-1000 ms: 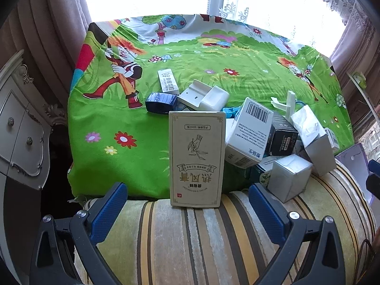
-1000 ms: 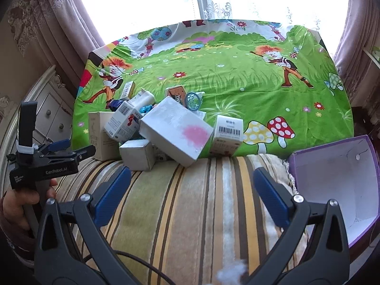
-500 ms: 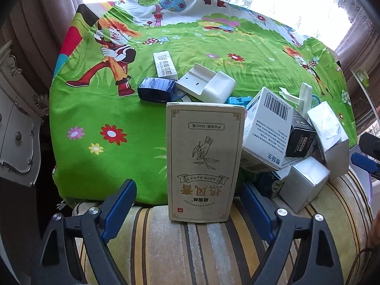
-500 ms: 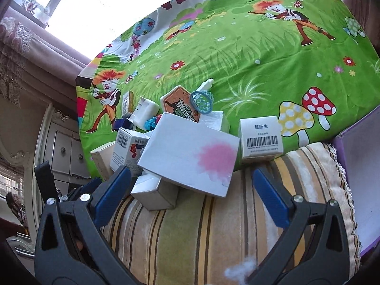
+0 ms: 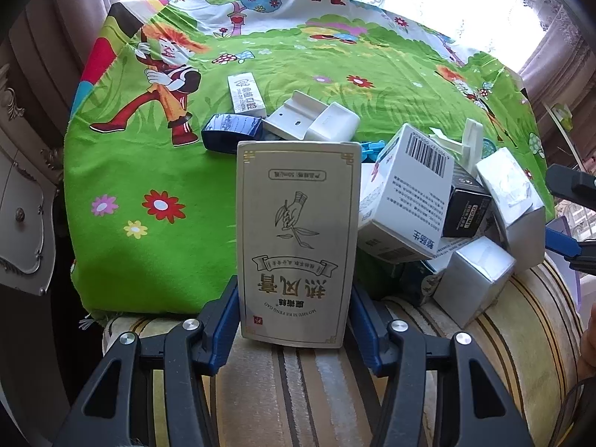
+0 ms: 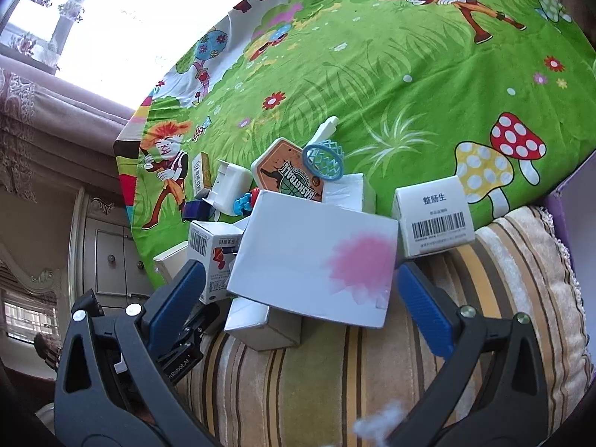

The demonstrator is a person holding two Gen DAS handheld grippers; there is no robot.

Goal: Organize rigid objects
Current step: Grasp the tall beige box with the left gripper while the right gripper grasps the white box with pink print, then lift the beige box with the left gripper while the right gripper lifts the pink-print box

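Left gripper jaws closing on upright beige box, right gripper jaws released near white box.

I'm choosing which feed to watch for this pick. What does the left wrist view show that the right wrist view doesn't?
Left wrist only: the left gripper closing, blue pads at both sides of the tall beige box; a black box in the pile.

Right wrist only: the open right gripper straddling the pink-blotched white box; the basketball hoop toy.

Both: the green cartoon sheet, the striped cushion.
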